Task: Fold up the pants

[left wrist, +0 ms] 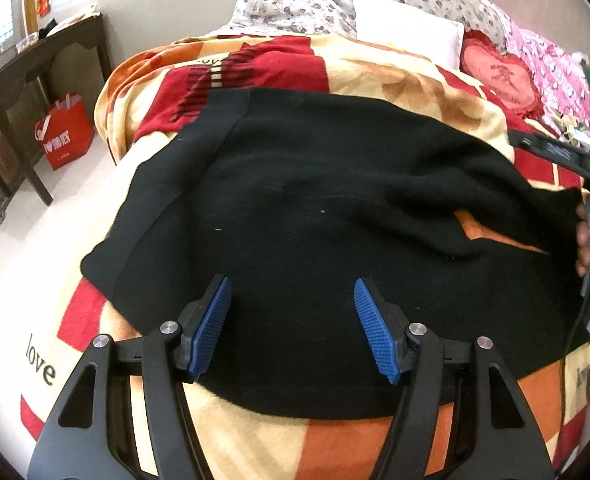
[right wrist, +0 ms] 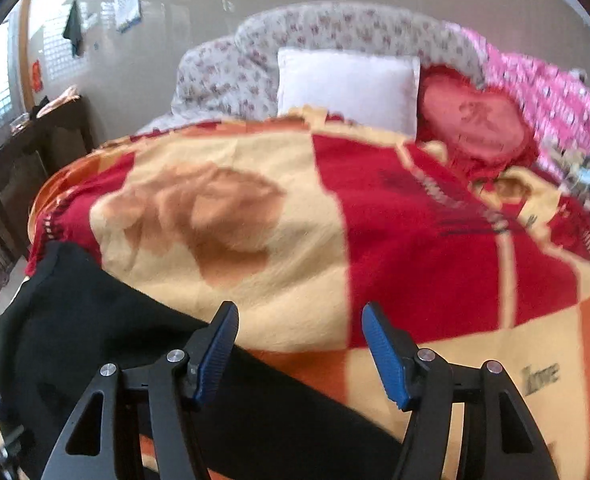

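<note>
While the pants (left wrist: 315, 216) lie spread black across the blanket (left wrist: 395, 76) on the bed, left tool (left wrist: 291, 320) hovers wide over the near hem, empty; right tool (right wrist: 299, 344) wide, empty, beside the cloth; advice: pinch both layers at the edge, lift evenly.

The pants (left wrist: 315, 208) are spread across the blanket (left wrist: 395, 76) on the bed; pillows (left wrist: 407, 28) are set behind, at its head edge.
</note>
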Motion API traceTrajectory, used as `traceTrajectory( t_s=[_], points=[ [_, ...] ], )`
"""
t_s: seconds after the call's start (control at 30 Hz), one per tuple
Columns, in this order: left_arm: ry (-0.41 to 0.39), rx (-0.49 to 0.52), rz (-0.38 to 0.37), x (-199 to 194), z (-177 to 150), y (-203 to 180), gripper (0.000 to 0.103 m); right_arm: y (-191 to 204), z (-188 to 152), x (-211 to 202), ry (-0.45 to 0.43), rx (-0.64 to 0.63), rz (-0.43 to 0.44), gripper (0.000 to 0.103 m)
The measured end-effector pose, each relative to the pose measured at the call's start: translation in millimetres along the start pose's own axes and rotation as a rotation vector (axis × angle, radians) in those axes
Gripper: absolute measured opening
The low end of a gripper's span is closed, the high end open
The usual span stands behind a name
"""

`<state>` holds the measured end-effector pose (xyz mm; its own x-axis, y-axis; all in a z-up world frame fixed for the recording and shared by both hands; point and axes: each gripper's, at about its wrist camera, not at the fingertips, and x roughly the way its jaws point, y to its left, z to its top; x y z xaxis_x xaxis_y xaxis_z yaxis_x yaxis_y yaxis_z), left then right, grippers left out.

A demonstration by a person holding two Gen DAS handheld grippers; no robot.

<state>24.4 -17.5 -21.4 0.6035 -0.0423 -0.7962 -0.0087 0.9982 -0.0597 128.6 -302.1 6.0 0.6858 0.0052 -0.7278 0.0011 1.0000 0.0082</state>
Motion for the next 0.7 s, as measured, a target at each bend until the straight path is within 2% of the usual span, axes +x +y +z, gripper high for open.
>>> traceTrajectory(
  t_s=[0.03, 0.17, 0.2, 0.33, 0.4, 0.5, 0.53, 0.57, 0.6, 0.63, 0.7],
  points=[
    [-0.001, -0.005, -0.005, -2, 0, 3, 0.064, -2, -2, -7, 0.007, 0.003, 0.018, 0.063],
    [-0.009, -0.048, -0.004, -15, -2, 28, 0.064, -6, -34, -43, 0.092, 0.061, 0.283, 0.063],
    [-0.005, -0.066, -0.003, -17, -2, 34, 0.064, -4, -43, -49, 0.096, 0.057, 0.322, 0.063],
    [0.009, -0.142, -0.002, -24, -8, 62, 0.064, 5, -88, -66, 0.138, 0.069, 0.403, 0.063],
    [0.014, -0.166, 0.008, -24, -11, 70, 0.064, 1, -107, -62, 0.192, 0.091, 0.443, 0.063],
    [0.038, -0.191, -0.005, -20, -12, 75, 0.064, -14, -109, -54, 0.196, 0.112, 0.413, 0.062],
    [0.041, -0.195, -0.015, -20, -13, 75, 0.064, -18, -109, -55, 0.187, 0.103, 0.340, 0.062],
    [0.037, -0.192, -0.016, -21, -13, 73, 0.064, -23, -101, -53, 0.172, 0.069, 0.194, 0.062],
    [0.028, -0.185, -0.011, -23, -13, 70, 0.064, -27, -95, -52, 0.153, 0.044, 0.098, 0.062],
    [0.022, -0.177, -0.007, -25, -12, 67, 0.064, -31, -90, -52, 0.143, 0.045, 0.068, 0.062],
    [0.014, -0.162, -0.015, -26, -9, 62, 0.064, -40, -78, -56, 0.132, 0.102, 0.092, 0.062]
  ],
)
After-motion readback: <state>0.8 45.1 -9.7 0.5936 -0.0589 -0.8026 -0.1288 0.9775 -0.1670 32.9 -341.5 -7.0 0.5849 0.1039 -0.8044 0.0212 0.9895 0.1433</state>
